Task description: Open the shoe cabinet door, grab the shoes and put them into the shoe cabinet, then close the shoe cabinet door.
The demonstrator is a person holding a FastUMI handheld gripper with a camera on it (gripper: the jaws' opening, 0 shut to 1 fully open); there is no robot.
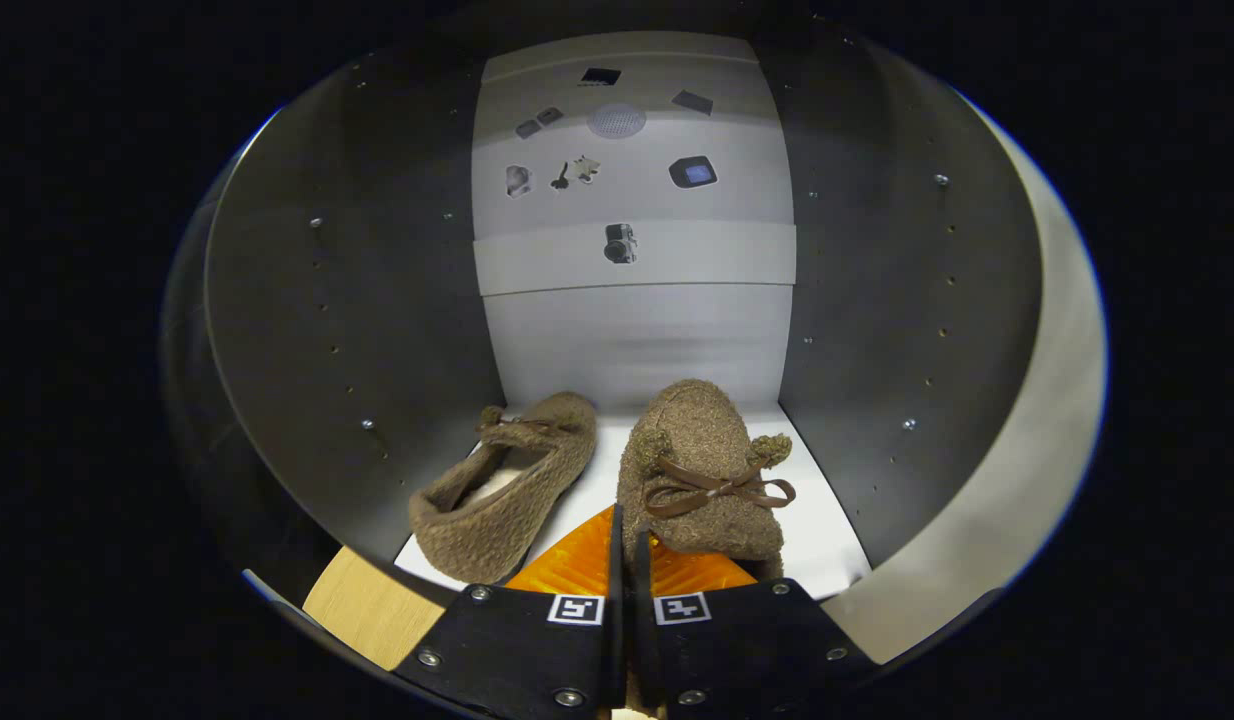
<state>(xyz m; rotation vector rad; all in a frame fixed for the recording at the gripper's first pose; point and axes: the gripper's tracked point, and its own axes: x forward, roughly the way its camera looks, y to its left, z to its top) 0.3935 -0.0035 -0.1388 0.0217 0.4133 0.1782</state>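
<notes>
Two brown fuzzy slippers on the white floor (827,540) inside the shoe cabinet (337,330). Right slipper (702,470) lying with long axis running straight away from the fingers, toe toward the back wall (637,340), bow and two pompoms on top facing up. Left slipper (507,485) set at a slant, heel opening nearer and off to the left, toe angled in toward the back and toward the other slipper; pale lining visible in the opening. Toes of the pair close together, heels spread apart, no clear contact between them.

Dark side walls with rows of small screws and holes on either side. Pale back wall crossed by a lighter band, with several small dark stickers or pictures on it, too small to make out. Light edge of the cabinet at right (1027,480), a strip of bare wood (372,605) at lower left. Nothing lying between the slippers and the back wall.

Gripper (625,545) closed to a thin slit, fingers side by side, tips at the heel of the right slipper; whether pinching the heel edge or merely touching it, impossible to tell. Left slipper off to the left of the fingers, untouched.
</notes>
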